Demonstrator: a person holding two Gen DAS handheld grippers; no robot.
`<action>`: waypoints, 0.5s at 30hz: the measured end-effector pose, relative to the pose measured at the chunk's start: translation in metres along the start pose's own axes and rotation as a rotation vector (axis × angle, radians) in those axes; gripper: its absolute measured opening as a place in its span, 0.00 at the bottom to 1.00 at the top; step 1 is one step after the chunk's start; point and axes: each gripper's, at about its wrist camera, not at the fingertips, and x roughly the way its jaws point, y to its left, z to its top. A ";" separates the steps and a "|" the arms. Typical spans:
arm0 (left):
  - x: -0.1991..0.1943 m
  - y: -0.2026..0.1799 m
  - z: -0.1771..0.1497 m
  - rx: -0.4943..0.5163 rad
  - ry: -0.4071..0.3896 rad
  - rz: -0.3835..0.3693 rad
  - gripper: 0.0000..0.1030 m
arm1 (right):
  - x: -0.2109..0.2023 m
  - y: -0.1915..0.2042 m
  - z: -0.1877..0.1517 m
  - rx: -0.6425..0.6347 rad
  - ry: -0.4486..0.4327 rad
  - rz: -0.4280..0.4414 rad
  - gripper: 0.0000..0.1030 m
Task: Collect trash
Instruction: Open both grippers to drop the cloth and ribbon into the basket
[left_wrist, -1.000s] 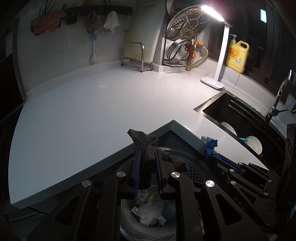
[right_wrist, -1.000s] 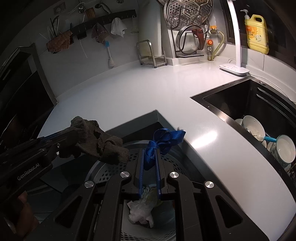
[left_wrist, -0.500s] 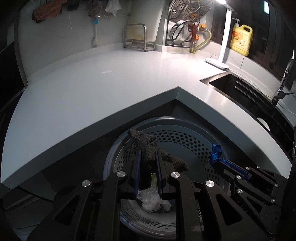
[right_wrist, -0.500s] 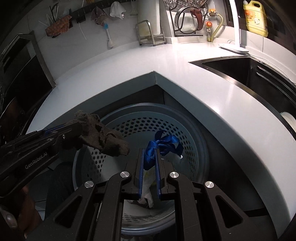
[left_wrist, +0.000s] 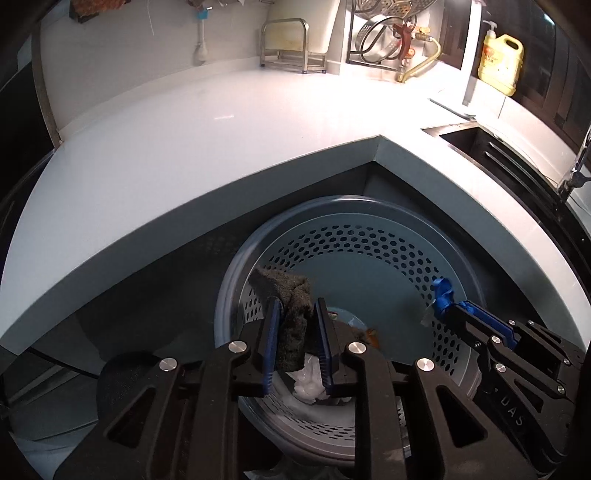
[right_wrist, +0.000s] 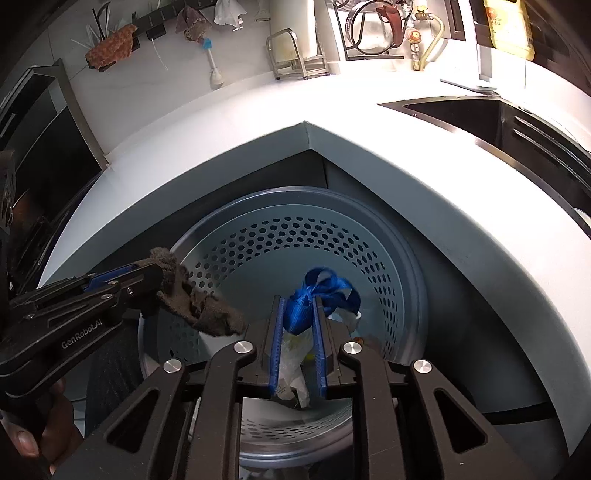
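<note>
A: What is seen around the bin (left_wrist: 369, 236)?

B: It is tucked under the corner of the white counter (left_wrist: 221, 129), whose edge overhangs its far rim. A sink (right_wrist: 517, 122) is set into the counter on the right, and a yellow bottle (left_wrist: 498, 61) and a metal rack (left_wrist: 284, 48) are stood by the wall. Nothing is seen between either load and the bin floor.

A: And what is in the bin?

B: White crumpled plastic (left_wrist: 308, 382) is lying at the bottom, with something orange (left_wrist: 371, 334) beside it — what it is cannot be told.

A: The fingers?

B: The left gripper (left_wrist: 295, 334) has just been eased apart; the dark rag (left_wrist: 291, 314) is still seen between the pads, over the bin. The right gripper (right_wrist: 297, 334) has likewise just been loosened — the blue ribbon (right_wrist: 317, 295) is still sitting between its pads, above the bin's middle. Whether either is still pinched cannot be told.
</note>
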 end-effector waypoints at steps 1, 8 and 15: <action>0.000 0.001 0.000 -0.004 0.000 -0.002 0.27 | -0.001 0.000 0.000 0.001 -0.007 -0.002 0.28; -0.004 0.003 -0.002 -0.013 -0.018 0.024 0.53 | -0.004 -0.005 -0.003 0.028 -0.021 -0.023 0.42; -0.007 0.006 -0.003 -0.022 -0.023 0.036 0.56 | -0.007 -0.006 -0.006 0.042 -0.026 -0.030 0.46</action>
